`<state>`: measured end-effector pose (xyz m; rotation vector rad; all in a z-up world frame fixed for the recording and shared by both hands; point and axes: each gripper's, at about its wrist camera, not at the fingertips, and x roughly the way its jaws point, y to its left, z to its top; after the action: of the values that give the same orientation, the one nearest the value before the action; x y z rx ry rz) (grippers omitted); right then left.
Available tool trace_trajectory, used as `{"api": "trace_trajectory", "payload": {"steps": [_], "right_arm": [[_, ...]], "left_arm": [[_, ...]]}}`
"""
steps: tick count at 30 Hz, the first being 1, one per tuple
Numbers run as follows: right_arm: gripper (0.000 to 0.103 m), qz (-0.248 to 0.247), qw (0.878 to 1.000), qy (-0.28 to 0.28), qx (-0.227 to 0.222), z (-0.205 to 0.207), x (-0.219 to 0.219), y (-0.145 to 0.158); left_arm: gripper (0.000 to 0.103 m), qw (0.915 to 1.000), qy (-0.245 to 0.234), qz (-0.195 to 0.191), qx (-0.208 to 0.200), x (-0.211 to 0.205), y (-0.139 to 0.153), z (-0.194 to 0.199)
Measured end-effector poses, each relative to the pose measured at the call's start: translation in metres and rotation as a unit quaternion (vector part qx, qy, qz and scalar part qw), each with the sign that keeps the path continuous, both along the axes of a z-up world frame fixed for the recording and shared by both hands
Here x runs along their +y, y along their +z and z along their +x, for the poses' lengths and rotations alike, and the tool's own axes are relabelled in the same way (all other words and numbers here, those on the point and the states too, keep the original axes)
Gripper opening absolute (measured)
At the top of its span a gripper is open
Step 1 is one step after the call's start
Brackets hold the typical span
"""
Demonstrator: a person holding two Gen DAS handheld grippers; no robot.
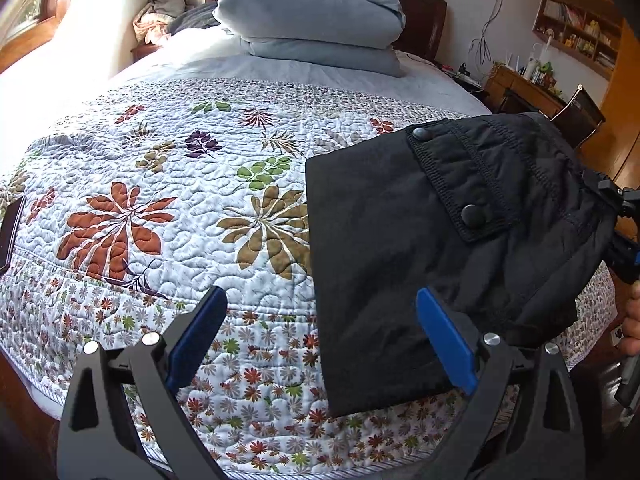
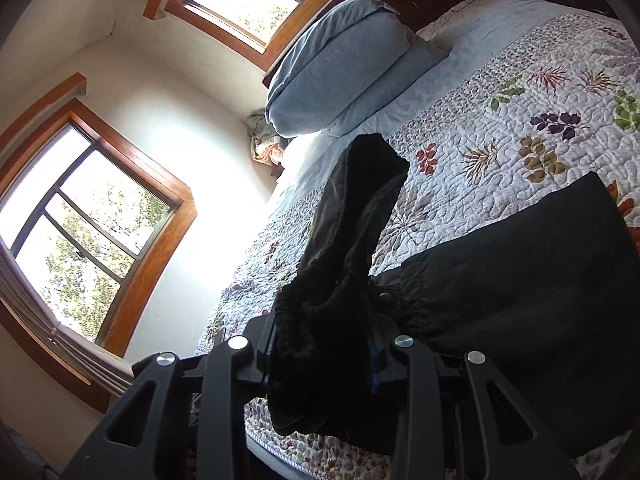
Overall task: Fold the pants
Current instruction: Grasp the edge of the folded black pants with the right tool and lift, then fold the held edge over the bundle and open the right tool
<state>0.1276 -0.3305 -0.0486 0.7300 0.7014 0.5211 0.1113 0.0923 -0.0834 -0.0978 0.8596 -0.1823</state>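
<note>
Now right claw [image 2: 324,360] grips black pants [image 2: 352,240] — left claw [image 1: 320,340] gapes.

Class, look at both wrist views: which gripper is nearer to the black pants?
Right. The right gripper is clamped on the black pants; the left gripper stands open beside their folded edge, gripping nothing.

1. Pants [image 1: 420,240]: plain black, with black snap buttons.
2. Quilt [image 1: 180,200]: white, printed with rust, olive, purple and green leaves.
3. Folded duvet [image 1: 312,12]: pale blue.
4. Left claw [image 1: 320,336]: black, with blue pads.
</note>
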Motion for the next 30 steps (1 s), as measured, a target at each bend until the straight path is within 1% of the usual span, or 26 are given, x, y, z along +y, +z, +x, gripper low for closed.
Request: {"api": "trace_trajectory", "payload": {"steps": [4,13,21,30], "right_arm": [[0.033,0.006,1.000,-0.017,-0.006,-0.005,-0.021,0.008],[0.033,0.002,0.998,-0.057,-0.004,-0.023,-0.063,0.007],[0.033,-0.005,0.997,-0.073,0.000,-0.033,-0.085,0.007],[0.033,-0.005,0.996,-0.088,0.018,-0.038,-0.101,-0.009]], "left_arm": [[0.096,0.9999,0.002,-0.004,0.011,0.000,-0.005,0.002],[0.096,0.9996,-0.004,-0.002,0.028,-0.011,-0.014,0.001],[0.095,0.9993,-0.019,0.005,0.032,-0.026,-0.015,0.001],[0.095,0.9988,-0.030,0.001,0.038,-0.044,-0.014,0.004]]}}
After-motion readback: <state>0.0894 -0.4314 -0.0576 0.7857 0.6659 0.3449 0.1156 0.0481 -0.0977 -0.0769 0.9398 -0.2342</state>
